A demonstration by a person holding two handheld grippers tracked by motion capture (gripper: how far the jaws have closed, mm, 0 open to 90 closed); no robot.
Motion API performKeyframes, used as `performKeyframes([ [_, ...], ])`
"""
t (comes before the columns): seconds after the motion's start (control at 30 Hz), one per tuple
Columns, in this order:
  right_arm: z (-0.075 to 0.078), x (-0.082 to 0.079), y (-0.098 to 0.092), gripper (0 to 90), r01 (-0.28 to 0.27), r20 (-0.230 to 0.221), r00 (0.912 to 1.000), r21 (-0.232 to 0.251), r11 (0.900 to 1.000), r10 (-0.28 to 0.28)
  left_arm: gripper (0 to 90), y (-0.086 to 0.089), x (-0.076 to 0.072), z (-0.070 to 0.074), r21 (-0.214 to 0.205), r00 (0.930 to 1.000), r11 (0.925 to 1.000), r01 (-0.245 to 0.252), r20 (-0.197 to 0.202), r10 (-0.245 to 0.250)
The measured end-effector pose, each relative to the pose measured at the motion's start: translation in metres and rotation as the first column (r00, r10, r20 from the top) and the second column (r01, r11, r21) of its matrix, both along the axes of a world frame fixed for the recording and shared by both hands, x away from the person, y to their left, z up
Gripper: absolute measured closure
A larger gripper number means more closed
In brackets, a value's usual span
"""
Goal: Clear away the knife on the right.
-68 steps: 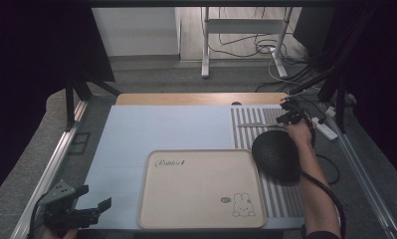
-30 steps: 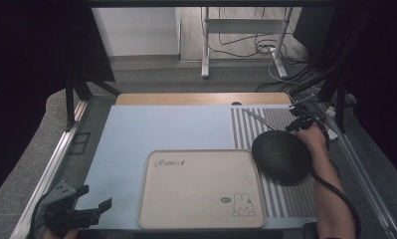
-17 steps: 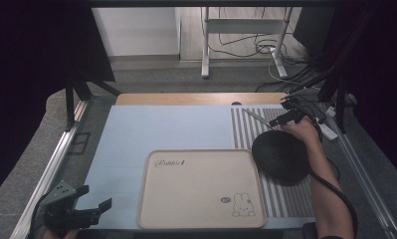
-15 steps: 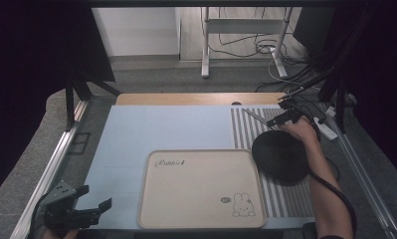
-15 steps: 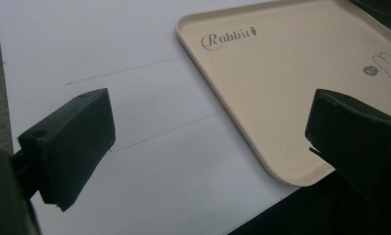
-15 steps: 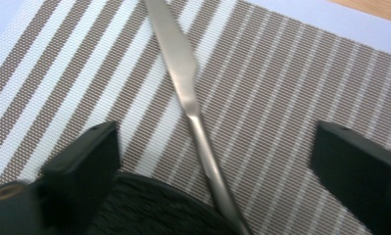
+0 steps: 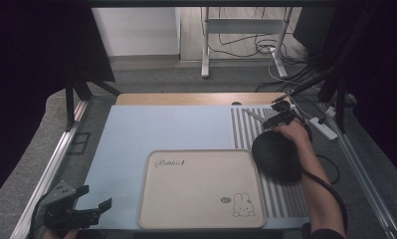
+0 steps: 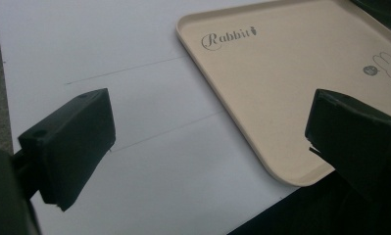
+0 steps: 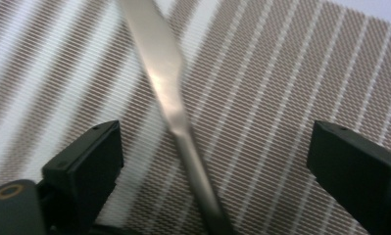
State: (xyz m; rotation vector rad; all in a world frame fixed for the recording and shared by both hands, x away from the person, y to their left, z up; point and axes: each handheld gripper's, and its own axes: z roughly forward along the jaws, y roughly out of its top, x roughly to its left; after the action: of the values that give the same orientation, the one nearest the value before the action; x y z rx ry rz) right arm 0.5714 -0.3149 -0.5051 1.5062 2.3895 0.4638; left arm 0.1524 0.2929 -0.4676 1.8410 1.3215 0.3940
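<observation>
High view had your right gripper [image 7: 280, 115] over the brown-and-white striped woven placemat [image 7: 243, 129] at the table's far right, just beyond the round black bowl [image 7: 276, 157]. Its jaws were spread wide, straddling a flat silver metal knife [image 9: 171, 98] lying on the mat, not yet pinched. Looked like the grasp step; next you'd need to lower and close on the handle. Your left gripper [image 7: 81, 209] was spread too, empty, near the beige rectangular rabbit-print tray [image 8: 281, 83] at its near left corner.
</observation>
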Motion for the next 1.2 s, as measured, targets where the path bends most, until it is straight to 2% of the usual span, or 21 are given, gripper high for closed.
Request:
performKeyframes([
  [0.07,-0.001,0.001,-0.005,17.8,0.006,-0.001,1.0,0.023,0.9997,-0.006,4.6,0.0,0.0,0.0,-0.001,1.0,1.0,-0.001,-0.001,0.001],
  [0.1,-0.001,0.001,-0.005,17.8,0.006,-0.001,1.0,0.023,0.9997,-0.006,4.6,0.0,0.0,0.0,-0.001,1.0,1.0,-0.002,-0.001,0.002],
  [0.13,0.001,0.0,-0.007,23.4,0.002,0.002,1.0,0.02,0.9998,-0.002,4.6,0.0,0.0,0.0,-0.001,1.0,1.0,-0.002,-0.001,0.002],
  [0.17,0.004,-0.001,-0.012,34.1,-0.011,0.001,0.9999,0.023,0.9997,0.011,4.6,0.0,0.0,0.0,-0.001,1.0,1.0,-0.002,-0.002,0.002],
  [0.2,0.004,-0.001,-0.012,34.1,-0.011,0.001,0.9999,0.023,0.9997,0.011,4.6,0.0,0.0,0.0,0.0,1.0,1.0,-0.002,-0.002,0.002],
  [0.23,0.005,-0.003,-0.014,40.1,-0.018,0.003,0.9998,0.024,0.9995,0.018,4.6,0.0,0.0,0.0,-0.001,1.0,1.0,-0.002,0.0,0.002],
  [0.27,0.006,-0.003,-0.016,47.0,-0.024,0.001,0.9997,0.026,0.9994,0.024,4.6,0.0,0.0,0.0,-0.001,1.0,1.0,-0.002,-0.001,0.002],
  [0.3,0.008,-0.005,-0.019,60.5,-0.036,0.0,0.9994,0.022,0.9991,0.036,4.6,0.0,0.0,0.0,0.0,1.0,1.0,-0.002,-0.001,0.002],
  [0.33,0.008,-0.005,-0.021,66.8,-0.038,-0.004,0.9993,0.024,0.999,0.038,4.6,0.0,0.0,0.0,0.002,1.0,1.0,-0.001,-0.002,0.001],
  [0.37,0.009,-0.005,-0.023,77.6,-0.043,-0.002,0.9991,0.023,0.9988,0.043,4.6,0.0,0.0,0.0,0.003,1.0,1.0,-0.001,-0.001,0.001],
  [0.4,0.009,-0.006,-0.025,79.4,-0.052,-0.006,0.9986,0.024,0.9984,0.052,4.6,0.0,0.0,0.0,0.003,1.0,1.0,-0.001,-0.001,0.001],
  [0.5,0.009,-0.005,-0.029,79.7,-0.031,-0.01,0.9995,0.062,0.9976,0.031,4.6,0.0,-0.001,0.0,0.002,1.0,1.0,-0.002,-0.002,0.002],
  [0.57,0.009,-0.005,-0.028,80.0,-0.046,-0.016,0.9988,0.045,0.9979,0.047,4.6,0.0,-0.001,0.0,0.001,1.0,1.0,-0.004,-0.002,0.004],
  [0.6,0.01,-0.005,-0.026,80.1,-0.063,-0.013,0.9979,0.021,0.9978,0.063,4.6,0.0,-0.001,0.0,0.0,1.0,1.0,-0.004,0.0,0.004],
  [0.7,0.01,-0.005,-0.029,80.2,-0.066,-0.012,0.9977,0.024,0.9976,0.066,4.6,0.0,-0.001,0.0,-0.001,1.0,1.0,-0.005,0.0,0.005],
  [0.87,0.013,-0.007,-0.04,80.3,-0.031,-0.008,0.9995,0.041,0.9987,0.032,4.6,0.0,-0.001,0.0,0.0,1.0,1.0,-0.004,0.0,0.004],
  [0.93,0.017,-0.009,-0.051,80.4,0.001,0.002,1.0,0.06,0.9982,-0.001,4.6,0.0,0.0,0.0,0.003,1.0,1.0,-0.002,-0.002,0.002],
  [1.2,0.025,-0.015,-0.069,80.4,0.034,0.025,0.999,0.097,0.9947,-0.037,4.7,-0.001,0.0,0.0,0.005,1.0,1.0,-0.003,-0.002,0.003],
])
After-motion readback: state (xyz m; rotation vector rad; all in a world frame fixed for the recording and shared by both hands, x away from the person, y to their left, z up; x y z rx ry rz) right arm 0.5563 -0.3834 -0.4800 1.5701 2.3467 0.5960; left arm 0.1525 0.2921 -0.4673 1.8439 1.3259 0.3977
